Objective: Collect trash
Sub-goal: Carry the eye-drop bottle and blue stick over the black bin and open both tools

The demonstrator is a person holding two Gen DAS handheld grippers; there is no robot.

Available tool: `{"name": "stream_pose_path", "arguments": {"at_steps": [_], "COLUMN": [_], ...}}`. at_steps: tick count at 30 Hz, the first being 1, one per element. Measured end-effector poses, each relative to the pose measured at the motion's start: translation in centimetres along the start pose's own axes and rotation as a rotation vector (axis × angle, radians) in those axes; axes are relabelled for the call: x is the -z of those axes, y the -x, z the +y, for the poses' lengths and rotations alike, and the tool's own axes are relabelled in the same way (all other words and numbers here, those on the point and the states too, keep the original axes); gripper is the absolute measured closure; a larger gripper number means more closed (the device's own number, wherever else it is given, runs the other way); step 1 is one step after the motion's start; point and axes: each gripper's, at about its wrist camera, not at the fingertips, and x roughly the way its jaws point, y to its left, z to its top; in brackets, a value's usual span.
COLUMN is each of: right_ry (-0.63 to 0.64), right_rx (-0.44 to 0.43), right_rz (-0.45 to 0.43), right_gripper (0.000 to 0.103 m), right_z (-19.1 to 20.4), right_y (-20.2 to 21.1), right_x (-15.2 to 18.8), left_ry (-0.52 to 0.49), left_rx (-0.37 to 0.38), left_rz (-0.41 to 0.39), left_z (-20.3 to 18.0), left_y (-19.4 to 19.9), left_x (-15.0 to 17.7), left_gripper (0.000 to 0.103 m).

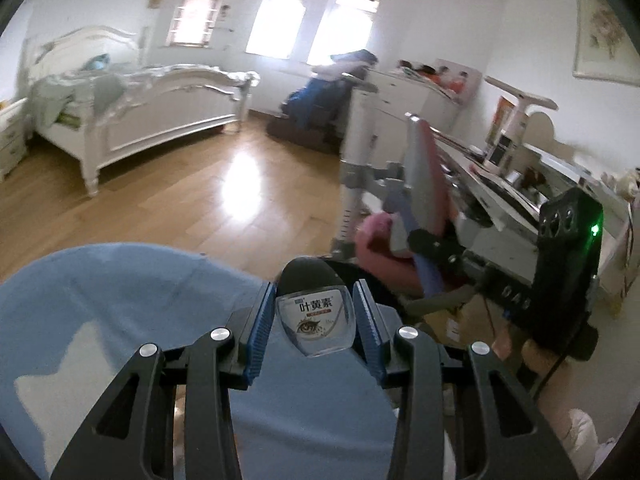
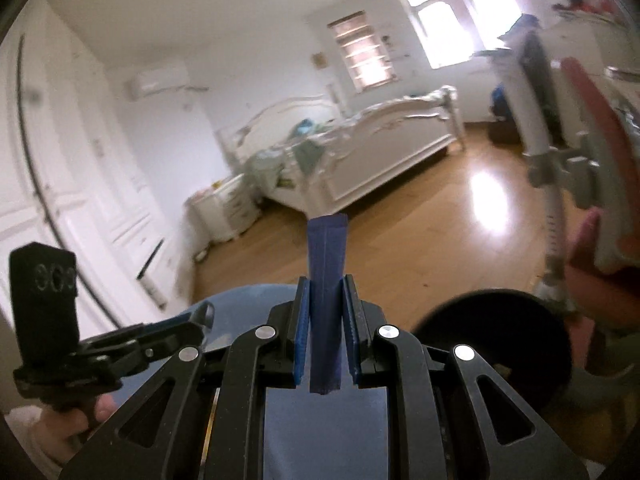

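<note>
Both wrist cameras looking forward along own fingers, tilting slightly downward, sharing far white bed [image 1: 132, 104] [image 2: 360, 148], windows, wooden floor.

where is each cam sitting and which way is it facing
Left wrist: on the left claw, looking along its fingers at the eye-drop bottle it grips, the bed and desk beyond; the right claw shows at the right.
Right wrist: on the right claw, gripping a blue strip, facing the bed; the left claw shows lower left.
Shared: bed, wood floor, windows.
</note>
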Motion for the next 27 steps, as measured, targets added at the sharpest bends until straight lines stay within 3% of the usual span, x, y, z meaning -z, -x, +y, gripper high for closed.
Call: {"name": "stream_pose_path", "arguments": {"at_steps": [7,11,16,27], "right_ry": [-0.066,-0.104,-0.138,-0.200], "right_rx": [0.070,0.095,0.115,0.132], "right_rz": [-0.025,-0.015,-0.005,0.022], "right_gripper": [0.086,0.086,0.086,0.086], "right_z": [-6.3,-8.5,-10.6,-14.3], "right_y": [2.1,1.0,-0.2,-2.7], "right_x": [1.6,2.2,2.9,3.8], "left_ry": [-0.043,-0.042,-0.006,0.022], "left_rx": [0.077,0.114,0.148,0.165], "left_rz": [0.040,0.067,0.125,0.198], "left_z": [-4.5,-5.4,-5.5,-4.8], "left_y": [-5.2,-7.9,-11.5,-15.6], "left_x": [-1.7,-2.5,-3.0,-2.4], "left_gripper": [0.063,0.063,0.063,0.063]}}
